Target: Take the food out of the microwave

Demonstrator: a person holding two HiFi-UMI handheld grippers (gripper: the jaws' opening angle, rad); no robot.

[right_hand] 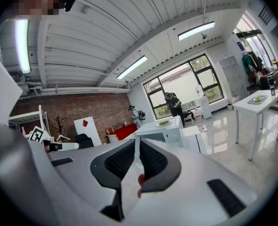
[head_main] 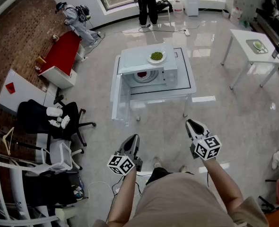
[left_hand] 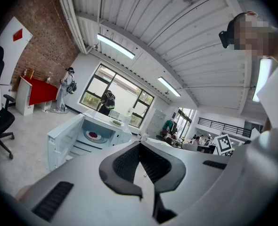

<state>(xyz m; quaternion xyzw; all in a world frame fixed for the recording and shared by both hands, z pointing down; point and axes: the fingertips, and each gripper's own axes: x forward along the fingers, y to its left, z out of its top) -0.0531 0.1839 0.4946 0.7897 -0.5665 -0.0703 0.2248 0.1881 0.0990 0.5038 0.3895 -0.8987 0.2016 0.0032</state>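
Note:
A white microwave [head_main: 151, 65] stands on a low white table [head_main: 189, 82] in the middle of the room, its door [head_main: 117, 96] swung open to the left. Inside lies a plate with red food [head_main: 142, 74]. A plate of green food [head_main: 156, 56] rests on top. Both grippers hang well short of the microwave, over the floor. My left gripper [head_main: 134, 137] and right gripper [head_main: 191, 123] are shut with nothing held. The left gripper view shows the jaws of the left gripper [left_hand: 140, 145] meeting, with the red food [left_hand: 93, 135] far behind them. In the right gripper view the right gripper [right_hand: 136, 140] points at the microwave [right_hand: 165, 133].
A black office chair [head_main: 49, 117] and a cluttered rack stand at the left. A red-topped cabinet [head_main: 61, 53] sits at the back left, with two people near it and the window. A white side table [head_main: 250, 39] stands at the right. Cables cross the floor behind the microwave.

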